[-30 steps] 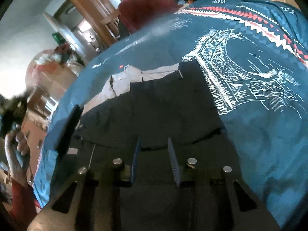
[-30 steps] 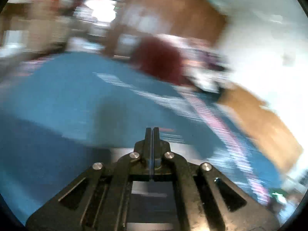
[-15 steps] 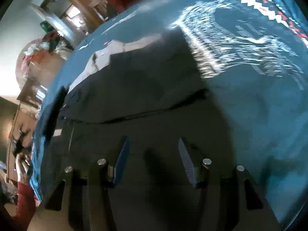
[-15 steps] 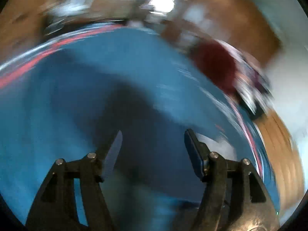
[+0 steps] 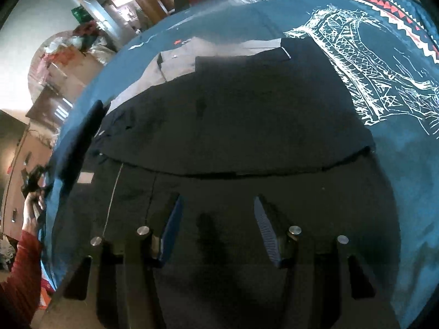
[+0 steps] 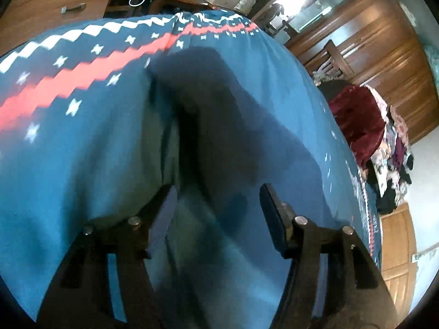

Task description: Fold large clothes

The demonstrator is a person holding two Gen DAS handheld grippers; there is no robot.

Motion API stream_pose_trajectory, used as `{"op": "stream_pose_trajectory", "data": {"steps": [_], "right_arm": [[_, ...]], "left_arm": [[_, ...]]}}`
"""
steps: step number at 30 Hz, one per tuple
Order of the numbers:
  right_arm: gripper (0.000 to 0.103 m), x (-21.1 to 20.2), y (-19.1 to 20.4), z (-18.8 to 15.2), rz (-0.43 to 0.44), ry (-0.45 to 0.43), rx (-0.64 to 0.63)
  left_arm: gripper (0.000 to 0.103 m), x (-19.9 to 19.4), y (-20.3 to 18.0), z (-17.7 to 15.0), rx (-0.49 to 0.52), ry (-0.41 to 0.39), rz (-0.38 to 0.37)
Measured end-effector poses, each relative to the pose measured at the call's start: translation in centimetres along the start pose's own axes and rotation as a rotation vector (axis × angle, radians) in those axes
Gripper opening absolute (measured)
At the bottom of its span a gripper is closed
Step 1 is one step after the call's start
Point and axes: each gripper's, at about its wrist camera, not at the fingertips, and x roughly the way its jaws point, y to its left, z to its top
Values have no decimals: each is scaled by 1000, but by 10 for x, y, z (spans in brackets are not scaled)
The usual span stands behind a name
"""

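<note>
Left claw (image 5: pixel 216 219) released – black garment (image 5: pixel 233 126) beneath; right claw (image 6: pixel 216 213) released over blue cloth (image 6: pixel 82 150).

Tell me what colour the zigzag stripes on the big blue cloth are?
White and red zigzag stripes cross the large teal-blue patterned cloth, clearest in the right wrist view.

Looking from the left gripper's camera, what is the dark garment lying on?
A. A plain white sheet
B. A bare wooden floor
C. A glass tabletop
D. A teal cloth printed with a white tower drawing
D: the dark garment lies spread on a teal cloth bearing a white tower drawing, with the open left gripper over it.
</note>
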Motion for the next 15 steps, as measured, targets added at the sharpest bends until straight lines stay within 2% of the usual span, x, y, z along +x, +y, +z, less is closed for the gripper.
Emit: {"op": "stream_pose_trajectory", "data": {"steps": [1,4,5,7,9,10,12,15], "right_arm": [[53,0,4,7,2,-8,-6],[2,11,11,38,40,-23,20],[2,9,17,52,46,-36,42],[2,0,1,61,35,-71,140],[1,-15,-44,46,-104,-84,241],[1,-28,-53,41,-140,-90,289],[1,-44,-116,7,-308,-73,379],[1,-67,-207,-61,-570,11,491]], "left_arm": [[59,1,0,0,0,1,-2],[58,-2,0,-1,1,-11,-9],[54,-5,-1,0,3,-24,-14],[44,-9,-4,2,8,-39,-10],[41,-14,-8,3,16,-62,-9],[41,-16,-11,4,24,-67,-4],[38,-22,-18,5,46,-75,13],[38,-37,-28,4,68,-105,22]]}}
